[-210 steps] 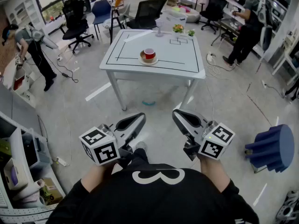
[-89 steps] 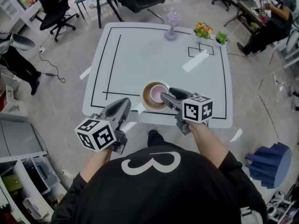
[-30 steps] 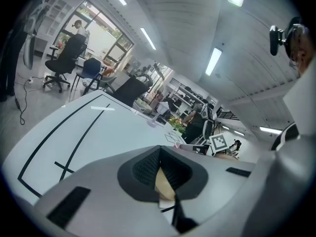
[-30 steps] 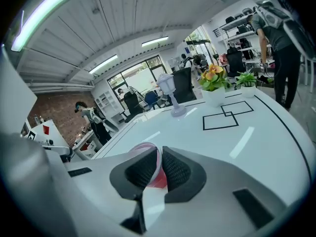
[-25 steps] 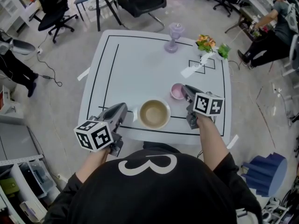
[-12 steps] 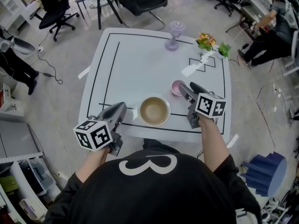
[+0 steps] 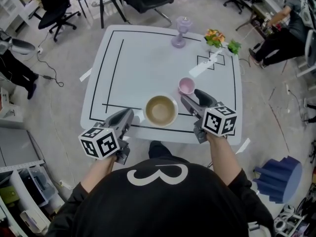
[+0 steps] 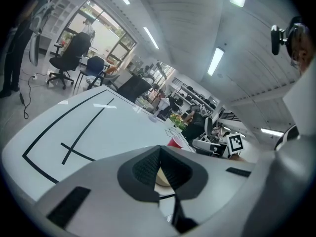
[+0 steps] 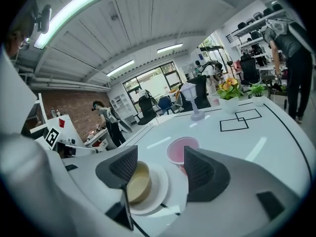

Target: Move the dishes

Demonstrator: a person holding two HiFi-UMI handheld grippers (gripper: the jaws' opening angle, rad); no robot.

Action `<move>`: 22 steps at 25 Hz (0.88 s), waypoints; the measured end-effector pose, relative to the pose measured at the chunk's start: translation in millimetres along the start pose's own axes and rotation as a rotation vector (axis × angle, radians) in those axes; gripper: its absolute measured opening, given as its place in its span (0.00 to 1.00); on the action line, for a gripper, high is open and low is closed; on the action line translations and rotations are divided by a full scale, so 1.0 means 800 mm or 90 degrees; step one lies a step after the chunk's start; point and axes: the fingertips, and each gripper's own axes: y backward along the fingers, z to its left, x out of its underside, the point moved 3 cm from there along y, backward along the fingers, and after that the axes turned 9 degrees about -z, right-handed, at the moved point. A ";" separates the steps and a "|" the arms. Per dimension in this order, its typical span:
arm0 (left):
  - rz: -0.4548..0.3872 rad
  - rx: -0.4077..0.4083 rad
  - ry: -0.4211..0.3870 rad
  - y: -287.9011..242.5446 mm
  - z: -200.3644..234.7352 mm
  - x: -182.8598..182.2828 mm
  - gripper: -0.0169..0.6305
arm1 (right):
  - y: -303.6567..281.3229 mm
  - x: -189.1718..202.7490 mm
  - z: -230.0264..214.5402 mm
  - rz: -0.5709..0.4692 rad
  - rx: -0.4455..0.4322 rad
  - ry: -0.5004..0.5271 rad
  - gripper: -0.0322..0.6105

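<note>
A pink cup (image 7: 186, 86) (image 9: 181, 149) stands alone on the white table (image 7: 143, 58), right of a tan dish on a white saucer (image 7: 161, 110) (image 9: 143, 181). My right gripper (image 7: 194, 98) (image 9: 158, 167) hovers just on the near side of the cup. Its jaws have just been opening and stand open with nothing between them. My left gripper (image 7: 124, 119) (image 8: 160, 168) is shut and empty at the table's near edge, left of the saucer (image 8: 160, 177). In the left gripper view the cup (image 8: 175, 142) shows beyond the closed jaws.
At the table's far side stand a purple stemmed vase (image 7: 180, 31), a flower pot (image 7: 214, 36) and a small green plant (image 7: 233, 47). Black tape lines and small squares (image 7: 210, 59) mark the top. Office chairs, people and a blue object (image 7: 277, 178) surround the table.
My right gripper has let go of the pink cup, opened its jaws and drawn back toward the near edge. The cup stays on the table. The left gripper has hardly shifted.
</note>
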 end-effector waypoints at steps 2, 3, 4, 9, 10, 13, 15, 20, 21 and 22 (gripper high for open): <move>0.000 0.002 -0.007 0.000 -0.003 0.002 0.03 | 0.003 0.010 0.010 0.009 -0.010 -0.002 0.49; 0.001 0.003 -0.012 -0.001 -0.005 0.003 0.03 | 0.004 0.015 0.014 0.013 -0.014 -0.003 0.49; 0.002 0.005 -0.015 -0.001 -0.007 0.004 0.03 | 0.004 0.020 0.018 0.018 -0.017 -0.005 0.49; 0.003 0.008 -0.022 0.002 -0.009 0.007 0.03 | -0.001 0.050 0.032 0.047 -0.028 -0.008 0.46; 0.004 0.008 -0.023 0.002 -0.009 0.008 0.03 | -0.003 0.057 0.033 0.054 -0.029 -0.010 0.45; 0.007 0.007 -0.024 0.004 -0.010 0.011 0.03 | -0.013 0.078 0.036 0.080 -0.030 -0.013 0.43; 0.008 0.005 -0.025 0.007 -0.009 0.012 0.03 | -0.019 0.089 0.038 0.095 -0.034 -0.020 0.43; 0.007 -0.006 -0.021 0.011 -0.003 0.014 0.03 | -0.030 0.106 0.035 0.112 -0.031 -0.060 0.39; 0.007 -0.007 -0.020 0.012 -0.003 0.014 0.03 | -0.031 0.109 0.034 0.117 -0.028 -0.070 0.38; 0.007 -0.007 -0.020 0.012 -0.003 0.014 0.03 | -0.032 0.111 0.033 0.121 -0.025 -0.078 0.37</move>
